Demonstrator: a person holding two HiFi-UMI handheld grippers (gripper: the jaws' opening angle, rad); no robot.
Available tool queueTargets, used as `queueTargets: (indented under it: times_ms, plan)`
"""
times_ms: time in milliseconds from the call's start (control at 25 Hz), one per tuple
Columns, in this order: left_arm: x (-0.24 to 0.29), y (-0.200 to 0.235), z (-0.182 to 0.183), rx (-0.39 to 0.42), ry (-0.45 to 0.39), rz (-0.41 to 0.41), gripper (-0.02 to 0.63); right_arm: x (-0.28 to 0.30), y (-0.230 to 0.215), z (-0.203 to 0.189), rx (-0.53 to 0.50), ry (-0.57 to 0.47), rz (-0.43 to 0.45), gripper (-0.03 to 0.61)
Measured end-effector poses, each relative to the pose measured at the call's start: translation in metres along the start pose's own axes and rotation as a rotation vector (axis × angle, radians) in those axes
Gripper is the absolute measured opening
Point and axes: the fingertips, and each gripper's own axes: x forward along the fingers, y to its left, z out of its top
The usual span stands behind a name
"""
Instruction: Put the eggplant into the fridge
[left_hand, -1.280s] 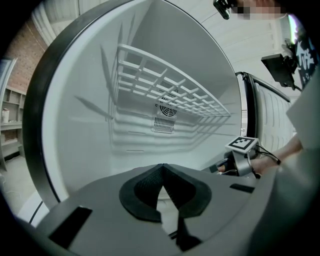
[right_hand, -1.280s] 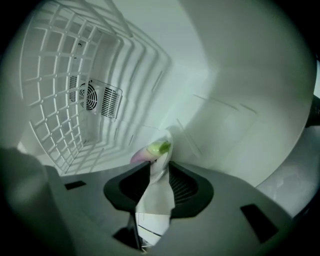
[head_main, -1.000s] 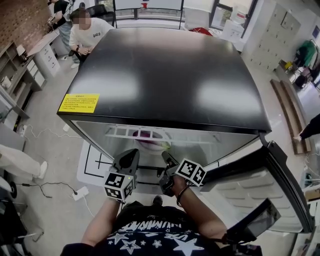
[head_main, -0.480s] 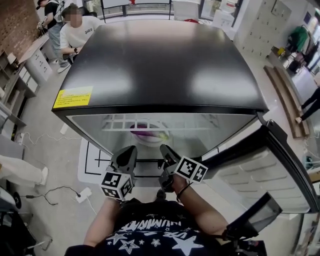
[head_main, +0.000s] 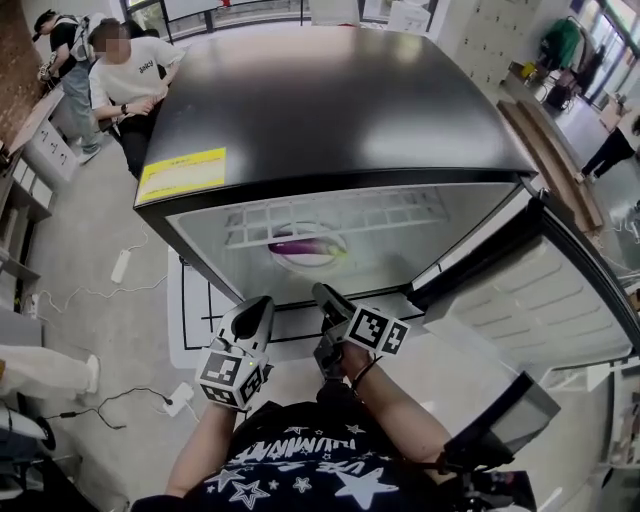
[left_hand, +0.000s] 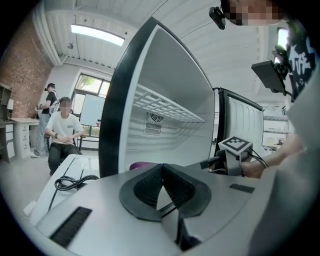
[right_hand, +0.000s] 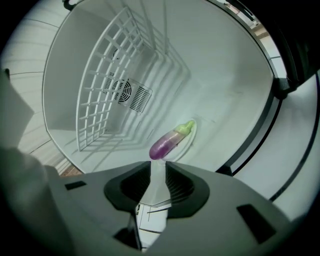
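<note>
The purple eggplant with a green stem lies on a white plate inside the open black fridge, under a white wire shelf. In the right gripper view the eggplant rests on the plate, just beyond my right gripper, whose jaws stand a narrow gap apart with nothing between them. My left gripper is shut and empty. A sliver of purple eggplant shows past it. Both the left gripper and right gripper hang outside the fridge opening.
The fridge door stands open to the right. A person in a white shirt sits at the back left. Cables and a power strip lie on the floor at the left. White floor markings run under the fridge front.
The head view has shifted so more of the fridge interior shows. The eggplant stays on its plate. Both grippers sit slightly lower, still in front of the opening.
</note>
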Motion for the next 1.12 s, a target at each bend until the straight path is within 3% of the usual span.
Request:
queueTargets:
  times_ms: [600, 840, 1120]
  plan:
    - [-0.09, 0.035, -0.023, -0.023, 0.005, -0.06, 0.009, -0.015, 0.035, -0.083, 0.01, -0.055, -0.047, 0.095]
    - [-0.123, 0.032, -0.038, -0.017, 0.023, -0.137, 0.009, -0.039, 0.042, -0.125, 0.103, -0.127, -0.067, 0.095]
    - [-0.153, 0.033, -0.057, -0.007, 0.052, -0.194, 0.009, -0.068, 0.05, -0.162, 0.115, -0.179, -0.1, 0.095]
